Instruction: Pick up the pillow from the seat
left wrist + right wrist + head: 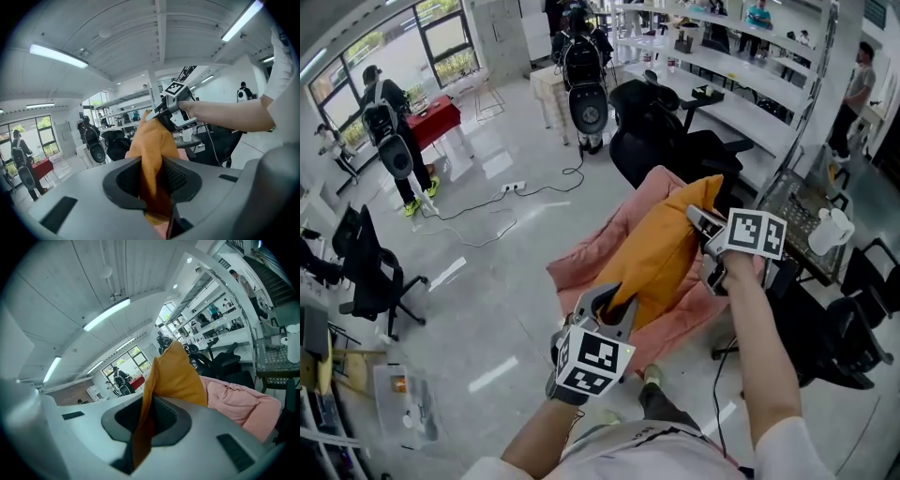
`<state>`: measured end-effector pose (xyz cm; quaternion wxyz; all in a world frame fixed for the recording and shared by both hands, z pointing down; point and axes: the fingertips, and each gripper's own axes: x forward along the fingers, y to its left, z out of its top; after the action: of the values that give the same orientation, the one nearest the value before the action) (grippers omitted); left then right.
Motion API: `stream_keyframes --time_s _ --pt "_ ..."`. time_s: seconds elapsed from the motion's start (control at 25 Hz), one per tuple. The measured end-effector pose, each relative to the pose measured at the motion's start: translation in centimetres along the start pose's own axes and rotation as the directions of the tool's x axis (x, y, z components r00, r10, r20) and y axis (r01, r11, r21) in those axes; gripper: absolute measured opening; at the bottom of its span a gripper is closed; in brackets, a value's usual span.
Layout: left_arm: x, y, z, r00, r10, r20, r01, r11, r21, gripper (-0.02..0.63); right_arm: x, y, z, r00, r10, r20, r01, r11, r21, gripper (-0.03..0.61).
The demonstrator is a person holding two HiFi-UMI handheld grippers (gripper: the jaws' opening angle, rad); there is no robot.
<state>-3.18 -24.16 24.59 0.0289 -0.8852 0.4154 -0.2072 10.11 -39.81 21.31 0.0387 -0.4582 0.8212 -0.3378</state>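
Note:
An orange pillow (pixel 661 248) hangs lifted above a seat draped in pink cloth (pixel 600 246). My left gripper (pixel 614 314) is shut on the pillow's near lower corner. My right gripper (pixel 703 225) is shut on its far upper edge. In the left gripper view the orange fabric (pixel 152 159) is pinched between the jaws, with the right gripper (pixel 171 101) visible beyond it. In the right gripper view the pillow (pixel 173 376) rises from between the jaws, with the pink cloth (pixel 236 404) behind it.
Black office chairs (pixel 666 131) stand behind the seat, another (pixel 370 272) at the left. A desk with a white mug (pixel 830 230) is at the right. Cables (pixel 502 202) trail over the glossy floor. People with equipment stand at the far side (pixel 389 141).

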Motion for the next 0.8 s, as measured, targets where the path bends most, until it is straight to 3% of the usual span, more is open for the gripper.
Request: stream_keyframes --time_s 0.8 --pt "-2.1 -0.5 -1.4 1.000 0.017 -0.007 -0.017 1.000 -0.008 0.101 0.2 0.8 -3.2 0.999 -0.009 -0.051 0.009 1.000 0.002 0.038"
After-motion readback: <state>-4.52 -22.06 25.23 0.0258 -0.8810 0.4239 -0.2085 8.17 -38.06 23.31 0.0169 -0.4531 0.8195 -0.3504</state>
